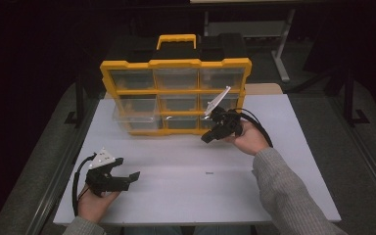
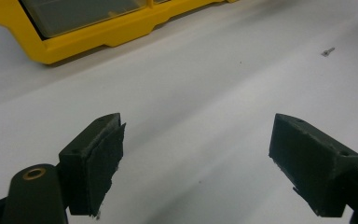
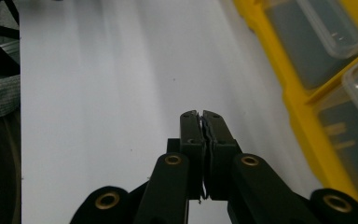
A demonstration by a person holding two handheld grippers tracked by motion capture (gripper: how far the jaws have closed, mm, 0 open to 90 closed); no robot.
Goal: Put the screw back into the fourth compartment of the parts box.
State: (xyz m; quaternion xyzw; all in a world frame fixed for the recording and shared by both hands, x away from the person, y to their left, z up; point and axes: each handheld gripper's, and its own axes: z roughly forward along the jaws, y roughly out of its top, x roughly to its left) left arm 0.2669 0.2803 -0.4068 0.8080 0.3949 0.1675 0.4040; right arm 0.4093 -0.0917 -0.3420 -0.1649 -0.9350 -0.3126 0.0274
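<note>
At the left of the high view the left claw [image 1: 129,177] rests low on the white desk [image 1: 186,196], its jaws spread wide with nothing between them; in the left gripper view the two black pads [image 2: 98,163] frame bare desk, with the yellow organiser's lower edge [image 2: 98,39] beyond and a tiny screw [image 2: 327,51] lying well apart at the upper right. That same small screw [image 1: 209,173] lies on the desk between the two hands in the high view. Further right, the yellow drawer organiser [image 1: 176,93] stands upright at the back of the desk, and one clear drawer [image 1: 136,117] at its lower left sticks out from the frame. The right claw [image 1: 209,137] is lifted off the desk just in front of the organiser's lower right drawers, its jaws pressed together; whether something tiny is pinched there cannot be told, though the right gripper view shows the pads [image 3: 200,126] meeting with only a thin seam. The step in hand looks like work at the drawers. To do it well, the right claw should part its jaws before closing in, come at a drawer front squarely, and pull straight out, while the left claw steadies the frame so the organiser does not slide.
</note>
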